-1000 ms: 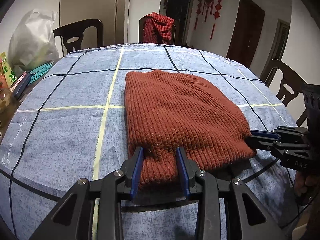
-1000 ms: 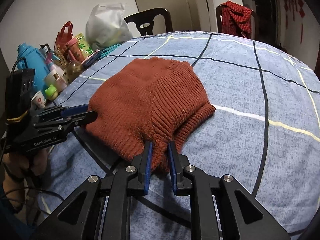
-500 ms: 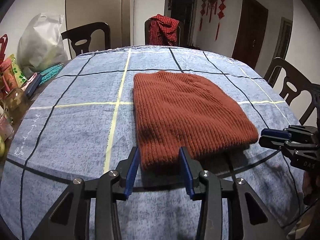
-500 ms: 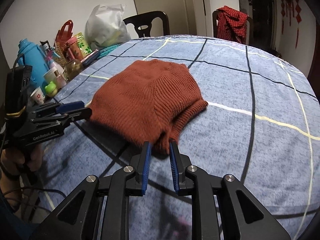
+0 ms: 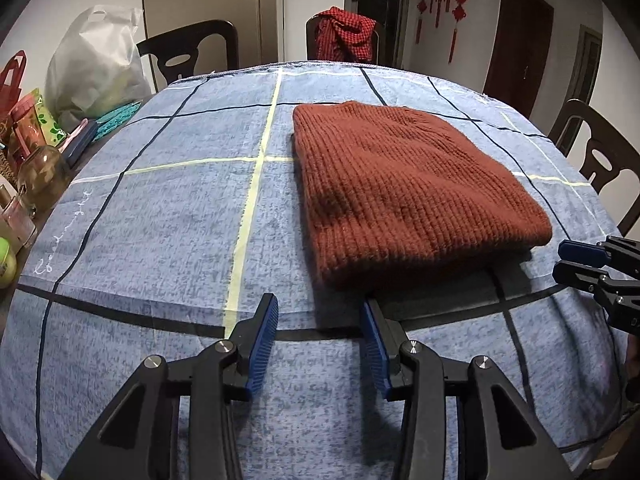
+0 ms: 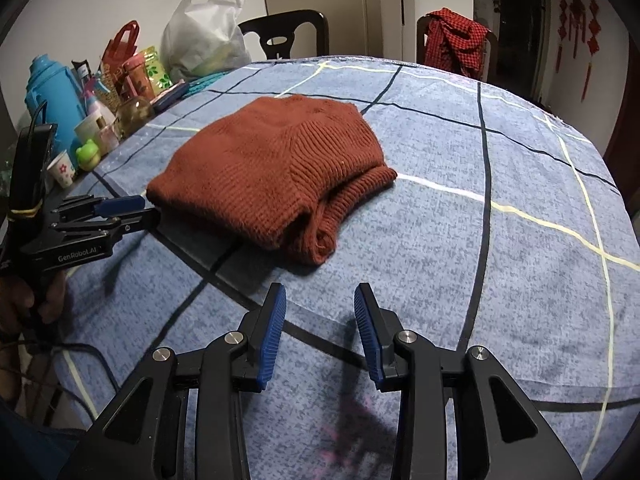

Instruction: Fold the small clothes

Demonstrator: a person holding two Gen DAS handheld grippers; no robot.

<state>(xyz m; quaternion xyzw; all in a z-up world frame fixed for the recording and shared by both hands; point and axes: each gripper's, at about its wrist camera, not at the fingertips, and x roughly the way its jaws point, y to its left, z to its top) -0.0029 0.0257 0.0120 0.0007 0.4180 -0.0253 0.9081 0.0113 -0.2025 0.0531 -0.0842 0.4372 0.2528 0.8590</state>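
A rust-brown knitted sweater [image 5: 400,188] lies folded into a thick rectangle on the blue checked tablecloth [image 5: 180,216]. My left gripper [image 5: 320,306] stands open just short of the sweater's near left corner, with nothing between its blue pads. In the right wrist view the sweater [image 6: 272,172] shows its rolled edge toward me. My right gripper [image 6: 320,294] is pulled back from that edge, its jaws opening over bare cloth. Each gripper shows in the other's view: the right gripper [image 5: 560,259] at the sweater's right corner, the left gripper [image 6: 144,210] at its left corner.
Bottles, cups, a blue flask [image 6: 52,92] and a white plastic bag [image 5: 96,68] crowd the table's left side. Dark chairs [image 5: 188,52] ring the table; one holds a red checked cloth [image 5: 344,36]. A hand [image 6: 24,300] holds the left gripper's handle.
Both grippers let go of the sweater's near edge and drew back toward me. The sweater dropped flat onto the cloth. The right jaws widened clearly.
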